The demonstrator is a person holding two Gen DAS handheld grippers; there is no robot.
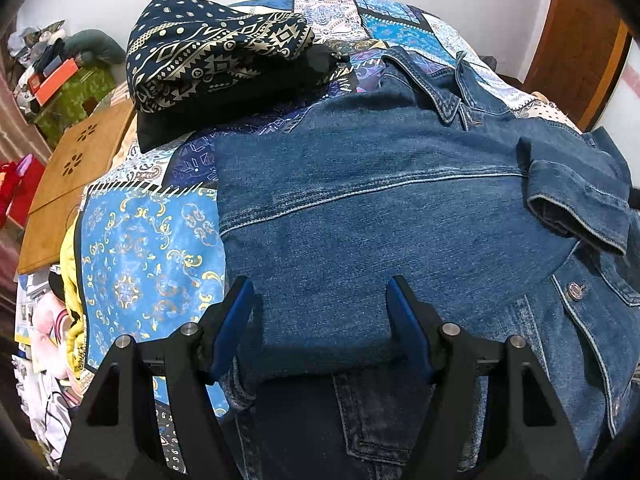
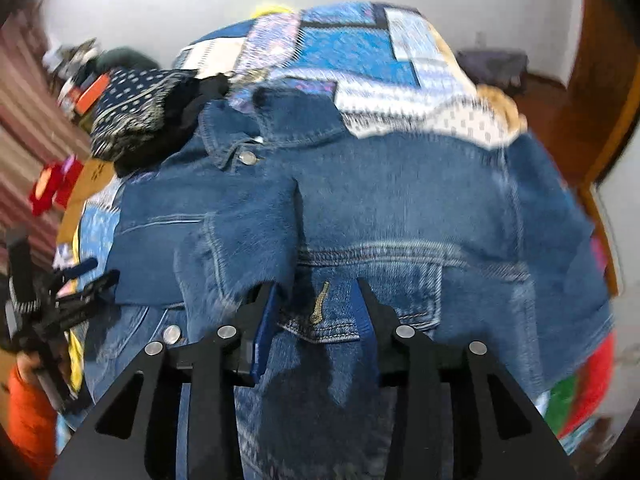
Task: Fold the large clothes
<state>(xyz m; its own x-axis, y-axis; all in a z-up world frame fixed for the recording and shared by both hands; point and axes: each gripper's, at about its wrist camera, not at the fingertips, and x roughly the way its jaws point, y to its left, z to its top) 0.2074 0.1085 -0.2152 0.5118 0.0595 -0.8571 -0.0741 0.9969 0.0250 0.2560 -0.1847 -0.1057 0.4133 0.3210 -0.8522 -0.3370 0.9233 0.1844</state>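
Lying spread across the patchwork bedspread (image 1: 152, 240) on the bed, the denim jacket (image 1: 380, 208) has one side folded over its middle, its collar (image 1: 436, 92) toward the far wall and a cuffed sleeve (image 1: 576, 196) draped over its right part. The left gripper (image 1: 320, 320) hangs released just over the jacket's near folded edge, fingers spread with nothing between them. The right gripper (image 2: 316, 316) is likewise released, fingers apart over the chest pocket flap (image 2: 332, 320), while a folded navy patterned cloth (image 1: 216, 60) rests beyond the jacket on the bedspread.
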